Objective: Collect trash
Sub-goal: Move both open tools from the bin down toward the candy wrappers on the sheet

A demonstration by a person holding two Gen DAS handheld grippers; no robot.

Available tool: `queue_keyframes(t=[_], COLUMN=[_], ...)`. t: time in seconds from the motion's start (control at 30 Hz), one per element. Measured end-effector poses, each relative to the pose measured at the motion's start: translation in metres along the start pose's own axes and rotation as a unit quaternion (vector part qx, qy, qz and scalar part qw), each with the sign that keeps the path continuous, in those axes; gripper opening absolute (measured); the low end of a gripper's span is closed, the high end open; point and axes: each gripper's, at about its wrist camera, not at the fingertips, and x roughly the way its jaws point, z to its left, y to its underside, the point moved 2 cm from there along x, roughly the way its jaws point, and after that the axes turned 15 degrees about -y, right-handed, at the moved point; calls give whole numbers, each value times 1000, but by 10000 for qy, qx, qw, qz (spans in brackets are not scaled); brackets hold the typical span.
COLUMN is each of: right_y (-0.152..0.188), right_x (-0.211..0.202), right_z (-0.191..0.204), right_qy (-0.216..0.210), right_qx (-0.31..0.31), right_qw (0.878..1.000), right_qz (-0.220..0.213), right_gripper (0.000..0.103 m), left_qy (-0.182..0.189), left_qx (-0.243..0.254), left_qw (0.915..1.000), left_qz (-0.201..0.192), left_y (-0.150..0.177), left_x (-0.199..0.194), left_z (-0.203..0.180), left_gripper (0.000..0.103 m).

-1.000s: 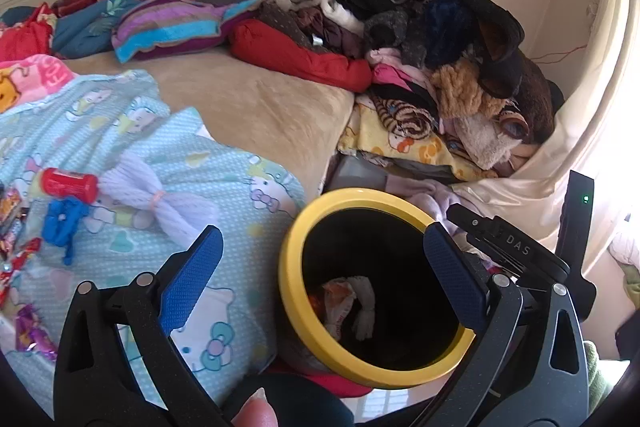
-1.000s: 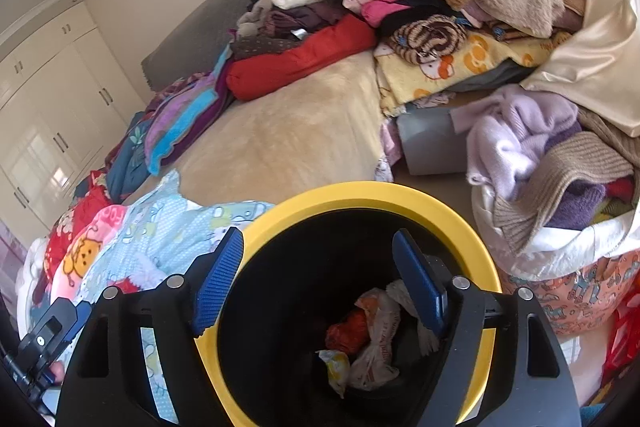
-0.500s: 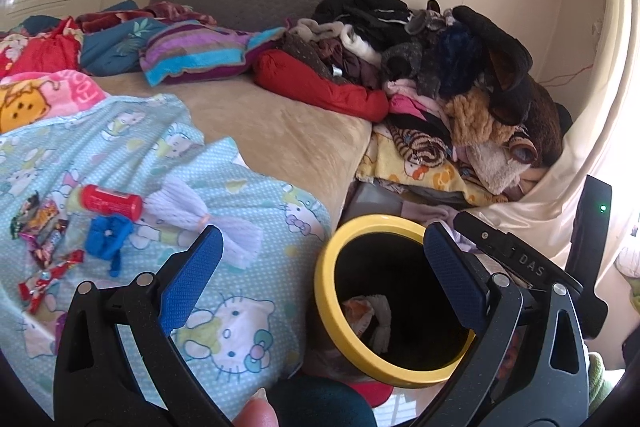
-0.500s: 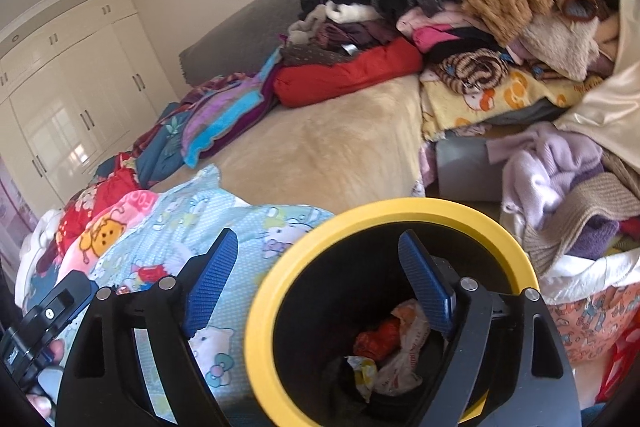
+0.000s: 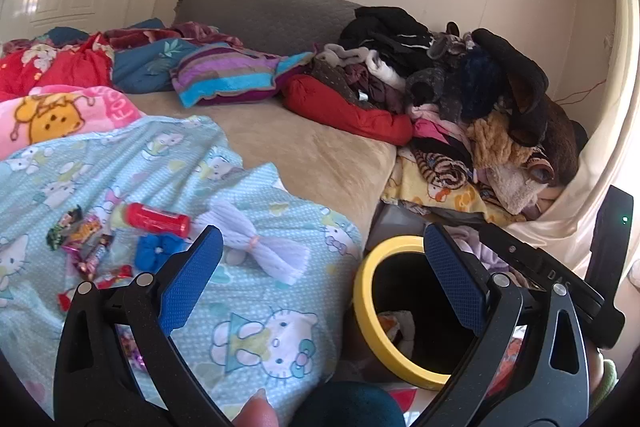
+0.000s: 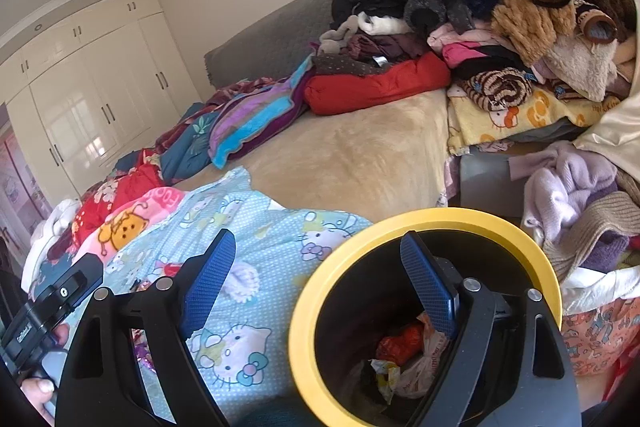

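A black bin with a yellow rim stands beside the bed and holds crumpled wrappers. On the light blue Hello Kitty blanket lie a red tube, several candy wrappers, a blue scrap and a white tied mesh piece. My left gripper is open and empty, above the blanket edge and the bin. My right gripper is open and empty, its right finger over the bin's mouth.
A tall heap of clothes covers the bed's right side. Folded blankets lie along the grey headboard. A basket of knitwear stands right of the bin. White wardrobes line the left wall.
Both grippers have pulled back and swung left from over the bin. More of the blanket and its trash now shows. Both stay open and empty.
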Motion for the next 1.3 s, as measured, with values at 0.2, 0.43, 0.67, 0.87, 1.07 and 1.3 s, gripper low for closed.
queue_keyframes(t=[0.2,0.43,0.67,0.87,1.07,1.3], right_y=[4,11,23,36,47,65], right_x=[3,10,19,25,31,43], right_z=[19,44,70,94,114,133], right_qy=[-160,-391,-676,-902,-1084,-1255], right_qx=[-145,-374,-596,-840,-1043,-1226], right_qw=[9998,9984,9954,9914,9871,9812], right_qz=[52,172,313,444,548,799], right_gripper=[82,82,83,84,85,86], left_qy=[-170,-313,-488,-655,-811,-982], left_qx=[-40,-148,-271,-362,-457,-716], left_qw=[9998,9992,9981,9968,9952,9923], left_qz=[-121,-183,-253,-296,-315,-256], left_y=[-3,-6,-9,-10,-12,-9], left_x=[-5,-9,-13,-13,-9,-2], left_z=[15,33,53,70,89,118], left_gripper=[93,93,93,93,93,93])
